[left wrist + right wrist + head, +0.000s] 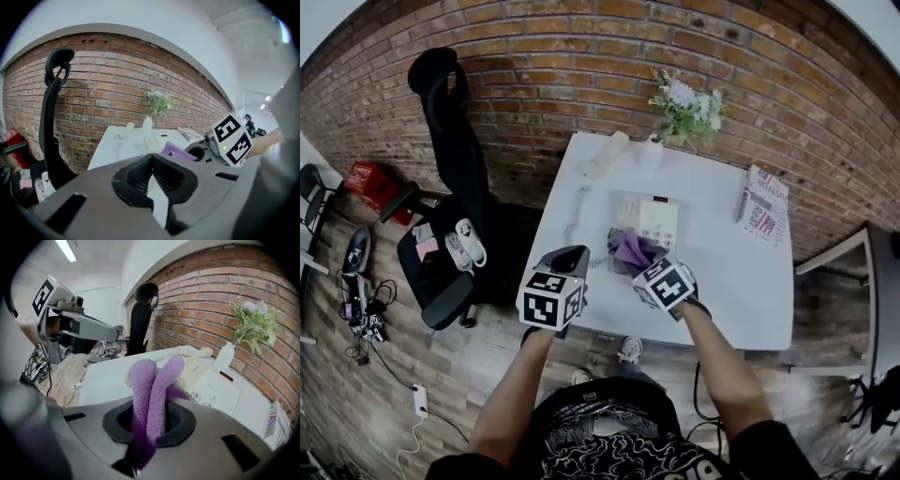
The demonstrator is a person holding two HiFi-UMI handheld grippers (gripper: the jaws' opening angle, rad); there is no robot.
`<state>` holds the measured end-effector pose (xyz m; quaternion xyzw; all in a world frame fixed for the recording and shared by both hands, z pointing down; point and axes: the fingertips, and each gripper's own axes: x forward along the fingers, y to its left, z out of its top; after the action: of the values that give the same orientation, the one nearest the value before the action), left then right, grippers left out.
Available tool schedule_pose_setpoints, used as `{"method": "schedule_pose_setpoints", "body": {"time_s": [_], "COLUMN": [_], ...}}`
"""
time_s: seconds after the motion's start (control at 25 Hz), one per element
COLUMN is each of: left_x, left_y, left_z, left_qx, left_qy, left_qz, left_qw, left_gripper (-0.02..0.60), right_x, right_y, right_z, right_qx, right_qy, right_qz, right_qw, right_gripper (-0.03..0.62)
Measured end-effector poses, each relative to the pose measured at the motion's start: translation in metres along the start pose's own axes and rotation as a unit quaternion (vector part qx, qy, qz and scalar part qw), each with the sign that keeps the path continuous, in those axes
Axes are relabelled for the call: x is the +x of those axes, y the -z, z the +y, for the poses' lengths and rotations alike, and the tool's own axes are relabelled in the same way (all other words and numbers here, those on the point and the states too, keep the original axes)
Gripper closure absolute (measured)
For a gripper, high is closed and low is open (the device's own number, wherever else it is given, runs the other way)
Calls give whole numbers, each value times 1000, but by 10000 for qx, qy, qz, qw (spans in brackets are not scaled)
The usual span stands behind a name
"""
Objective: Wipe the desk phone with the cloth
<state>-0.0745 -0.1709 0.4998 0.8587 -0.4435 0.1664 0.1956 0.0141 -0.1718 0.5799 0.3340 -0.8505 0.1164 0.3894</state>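
The beige desk phone [643, 219] sits mid-table on the white table [741, 281]. Its handset [605, 155] lies off the cradle toward the back, joined by a coiled cord. My right gripper [646, 266] hovers just in front of the phone, shut on a purple cloth [630, 248]. The cloth [152, 385] sticks up folded between that gripper's jaws, with the phone [213, 387] just beyond. My left gripper [569, 260] hangs at the table's left front edge, to the left of the phone. The jaws of the left gripper [151, 174] are shut with nothing between them.
A white vase of flowers [686, 105] and a small white bottle [652, 150] stand at the table's back edge. A printed packet [764, 206] lies at the right. A black office chair [455, 187] stands left of the table, and cables [366, 314] lie on the floor.
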Motion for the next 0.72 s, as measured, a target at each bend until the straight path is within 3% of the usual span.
{"method": "schedule_pose_setpoints", "body": {"time_s": [0.72], "left_x": [-3], "left_y": [9], "left_z": [-12], "left_qx": [53], "left_qy": [256], "left_qz": [89], "left_qw": [9996], "left_gripper": [574], "right_x": [-15], "right_y": [26], "right_z": [33], "right_qx": [117], "right_qy": [-193], "right_qz": [104], "right_qw": [9997], "right_gripper": [545]}}
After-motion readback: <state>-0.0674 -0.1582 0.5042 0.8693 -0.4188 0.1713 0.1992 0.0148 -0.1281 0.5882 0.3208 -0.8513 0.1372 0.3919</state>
